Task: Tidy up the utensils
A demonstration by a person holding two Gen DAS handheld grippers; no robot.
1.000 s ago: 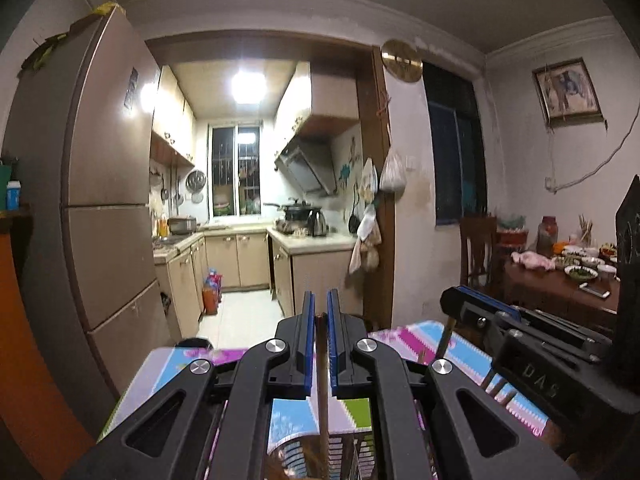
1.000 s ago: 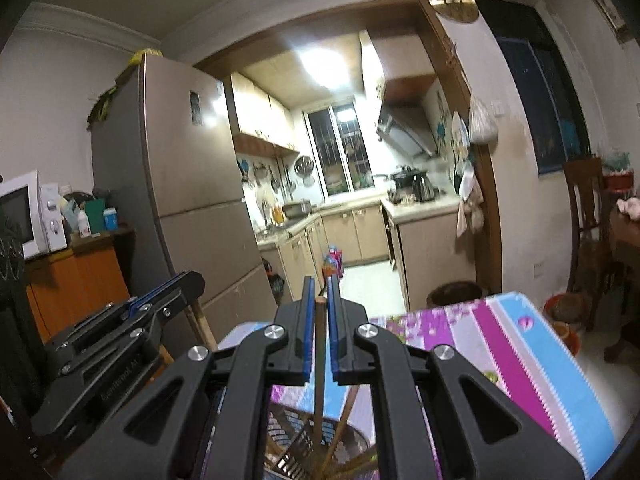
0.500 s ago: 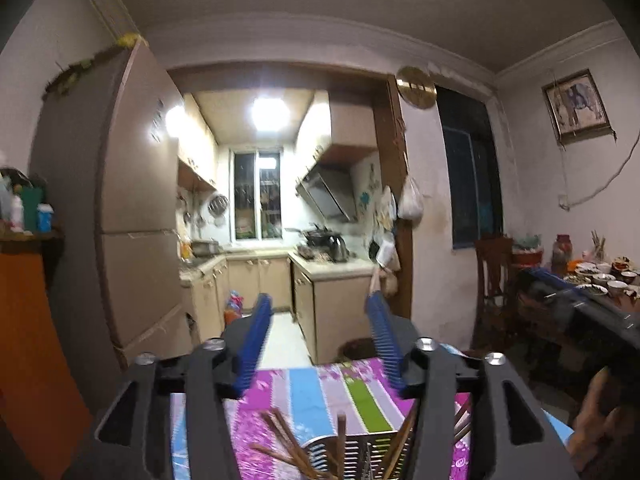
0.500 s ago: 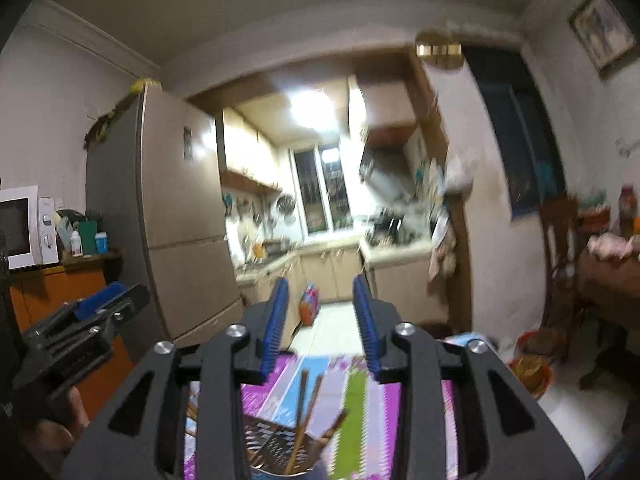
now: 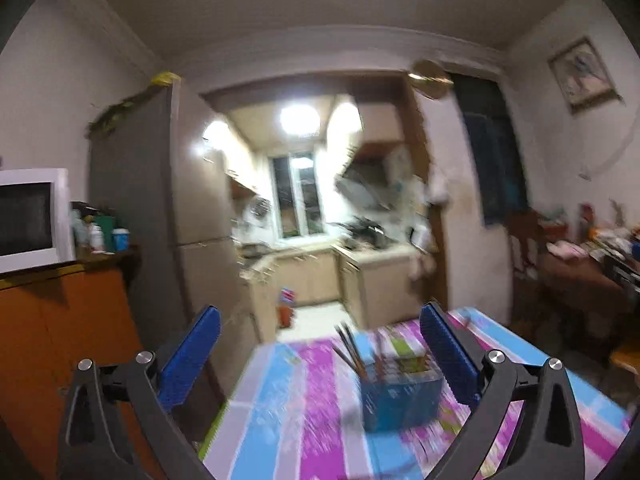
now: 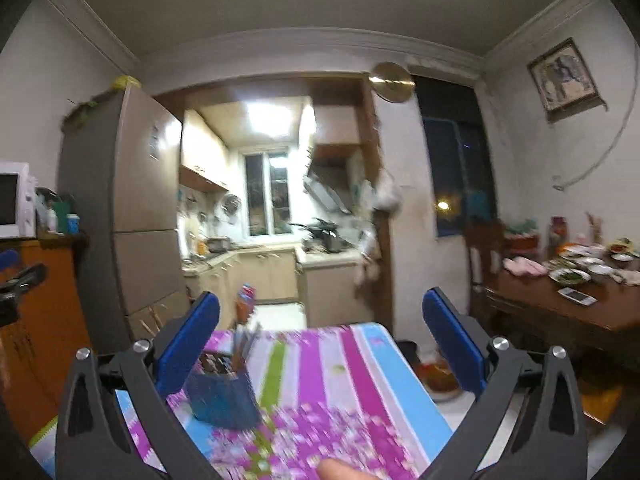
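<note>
A blue mesh utensil holder (image 5: pixel 400 396) stands on the striped tablecloth (image 5: pixel 304 412) with several brown chopsticks (image 5: pixel 352 350) upright in it. It also shows, blurred, in the right wrist view (image 6: pixel 222 394), with chopsticks (image 6: pixel 242 344) sticking out. My left gripper (image 5: pixel 320 356) is wide open and empty, pulled back from the holder. My right gripper (image 6: pixel 320 342) is wide open and empty, with the holder low at its left finger.
A tall fridge (image 6: pixel 120 208) and an orange cabinet (image 5: pixel 60 320) with a microwave (image 5: pixel 28 216) stand to the left. A wooden table with dishes (image 6: pixel 568 296) is at the right. A fingertip (image 6: pixel 340 470) shows at the bottom edge.
Both grippers were shut on a chopstick over the holder one second ago. Both opened, let the chopsticks drop in, and drew back and up from the holder.
</note>
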